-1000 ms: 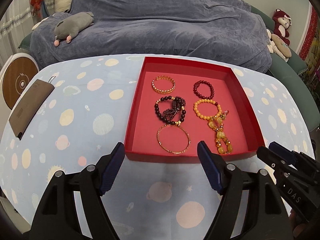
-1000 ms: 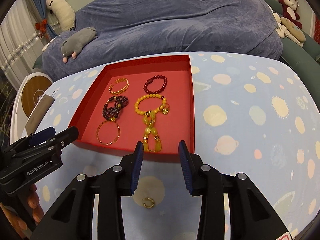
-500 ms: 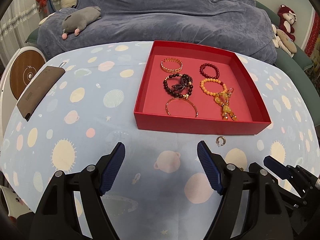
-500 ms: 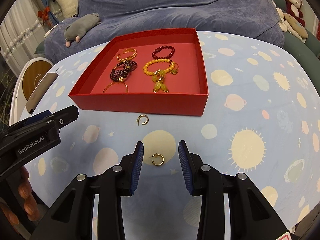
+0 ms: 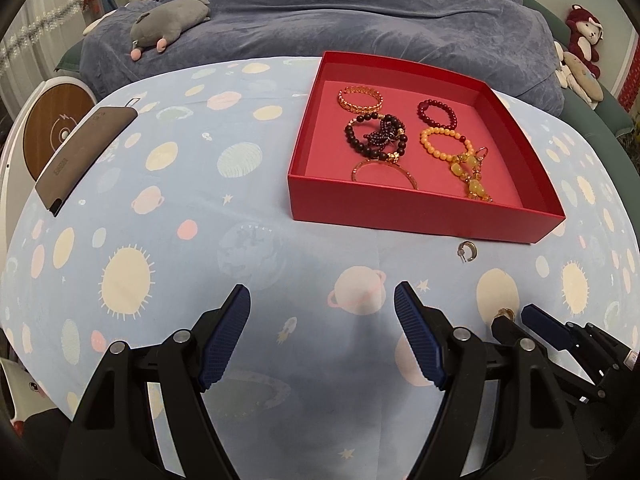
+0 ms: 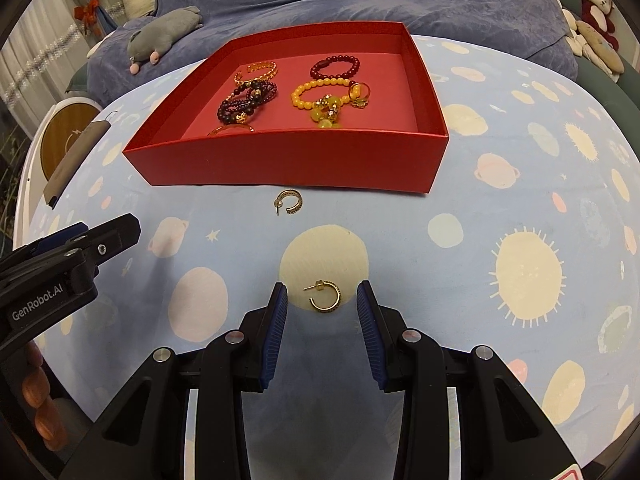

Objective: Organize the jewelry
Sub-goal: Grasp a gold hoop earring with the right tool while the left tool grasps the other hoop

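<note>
Between right gripper [image 6: 322, 306] jaws, gold earring [image 6: 325, 298]

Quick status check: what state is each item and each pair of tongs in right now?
Left tongs: open, empty, above the cloth.
Right tongs: open, pads either side of the near gold hoop earring, not touching it.
Far gold hoop earring: loose on the cloth, just outside the box.
Red cardboard box: lidless, holding bracelets.
Yellow bead bracelet: lying inside the box.
</note>
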{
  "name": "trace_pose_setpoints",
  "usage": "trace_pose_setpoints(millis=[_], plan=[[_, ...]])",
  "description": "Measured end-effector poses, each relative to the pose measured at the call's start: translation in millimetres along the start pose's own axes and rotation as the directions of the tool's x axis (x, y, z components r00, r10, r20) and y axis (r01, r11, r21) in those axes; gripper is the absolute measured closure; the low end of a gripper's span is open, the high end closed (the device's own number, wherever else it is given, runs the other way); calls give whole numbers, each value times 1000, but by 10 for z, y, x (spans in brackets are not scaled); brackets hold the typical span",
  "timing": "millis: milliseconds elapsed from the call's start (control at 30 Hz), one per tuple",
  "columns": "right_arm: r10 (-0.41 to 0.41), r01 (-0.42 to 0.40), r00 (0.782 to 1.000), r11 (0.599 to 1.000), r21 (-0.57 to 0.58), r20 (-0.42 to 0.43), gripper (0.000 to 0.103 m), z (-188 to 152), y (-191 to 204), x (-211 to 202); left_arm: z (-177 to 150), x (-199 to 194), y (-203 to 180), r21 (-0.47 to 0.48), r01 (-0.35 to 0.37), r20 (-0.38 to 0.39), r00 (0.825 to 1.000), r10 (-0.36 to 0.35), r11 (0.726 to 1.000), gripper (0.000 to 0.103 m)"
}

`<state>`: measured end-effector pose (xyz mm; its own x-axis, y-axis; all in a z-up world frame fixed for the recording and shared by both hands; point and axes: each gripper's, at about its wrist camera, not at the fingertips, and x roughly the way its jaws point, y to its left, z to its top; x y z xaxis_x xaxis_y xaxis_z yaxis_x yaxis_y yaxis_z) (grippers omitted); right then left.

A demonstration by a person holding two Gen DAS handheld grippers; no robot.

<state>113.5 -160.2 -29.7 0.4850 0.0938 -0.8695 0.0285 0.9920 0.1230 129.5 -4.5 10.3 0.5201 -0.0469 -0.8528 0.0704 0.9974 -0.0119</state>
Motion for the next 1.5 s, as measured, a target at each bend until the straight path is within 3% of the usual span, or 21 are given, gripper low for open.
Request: trace_pose_setpoints(millis=[433,633,867,1167,1500], plan=[[-21,21,1000,999,-29,9,71,36,52,49,-21,12,15,-3,-2,-7,1000,2,1000,32],[-48,49,999,997,-59,17,78,17,84,43,-34,26,0,4,1,-12,1000,-1,1000,32],[-42,43,999,998,-41,23,87,23,24,41,-31,42,-23,9,9,-22,1000,-9,1000,32],[-21,21,1000,1000,3,19,87,-2,-78,9,-33,30,-95,21,28,-22,999,-28,999,32],[-39,36,998,997,71,49,87,14,-366,-205,64,89,-466,55,126,-28,992,-124,991,33]])
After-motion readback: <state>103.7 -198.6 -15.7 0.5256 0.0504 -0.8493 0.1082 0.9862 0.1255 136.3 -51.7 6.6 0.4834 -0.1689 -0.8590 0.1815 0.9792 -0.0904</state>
